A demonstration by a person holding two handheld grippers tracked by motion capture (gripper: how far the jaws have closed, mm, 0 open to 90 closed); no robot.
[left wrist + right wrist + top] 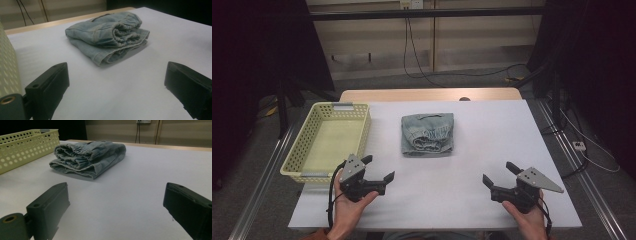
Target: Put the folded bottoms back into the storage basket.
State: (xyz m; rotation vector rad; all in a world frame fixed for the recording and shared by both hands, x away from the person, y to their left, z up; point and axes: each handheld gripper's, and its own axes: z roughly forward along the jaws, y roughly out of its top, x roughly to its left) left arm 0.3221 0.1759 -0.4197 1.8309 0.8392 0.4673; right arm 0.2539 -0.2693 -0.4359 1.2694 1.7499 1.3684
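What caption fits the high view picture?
Folded jeans wait beside a yellow basket while the left claw and right claw stand open.

**Folded denim ahead of wide-spread fingers**

The left gripper has its two black fingers standing far apart with only bare white tabletop between them. Ahead of the gap, well beyond the fingertips, lies a folded pale-blue denim garment, its gathered elastic waistband turned toward the fingers. It touches neither finger. Outside the finger at the picture's left runs the perforated yellow wall of a basket, just beside that finger.
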